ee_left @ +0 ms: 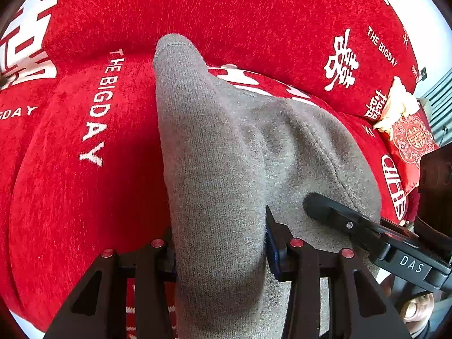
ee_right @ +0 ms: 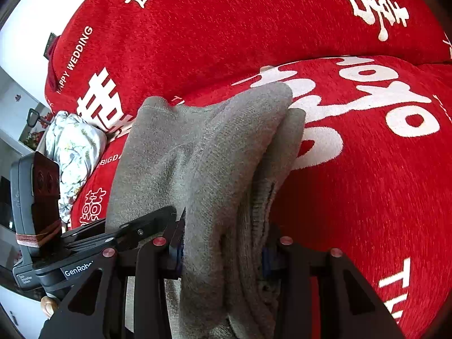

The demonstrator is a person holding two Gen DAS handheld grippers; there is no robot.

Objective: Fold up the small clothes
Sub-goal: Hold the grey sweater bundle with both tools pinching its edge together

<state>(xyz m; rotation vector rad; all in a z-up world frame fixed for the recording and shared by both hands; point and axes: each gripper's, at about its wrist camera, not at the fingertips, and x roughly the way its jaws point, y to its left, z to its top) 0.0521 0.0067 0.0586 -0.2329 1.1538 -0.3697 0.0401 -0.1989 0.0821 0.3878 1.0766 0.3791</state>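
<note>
Grey knit garment lay draped over red sofa cover w/ white lettering. Left gripper was clamped on a raised fold of it; cloth filled the gap btw. both fingers. Right gripper likewise held a bunched, layered fold of same garment, jaws narrow. Both grippers sat just beside each other. Floral cloth lay at sofa's far left; red patterned bag at its right end.

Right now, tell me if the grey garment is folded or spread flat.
Folded, or at least doubled: the grey knit garment shows stacked layers between the right tongs, and the left tongs also grip a bunched fold.
</note>
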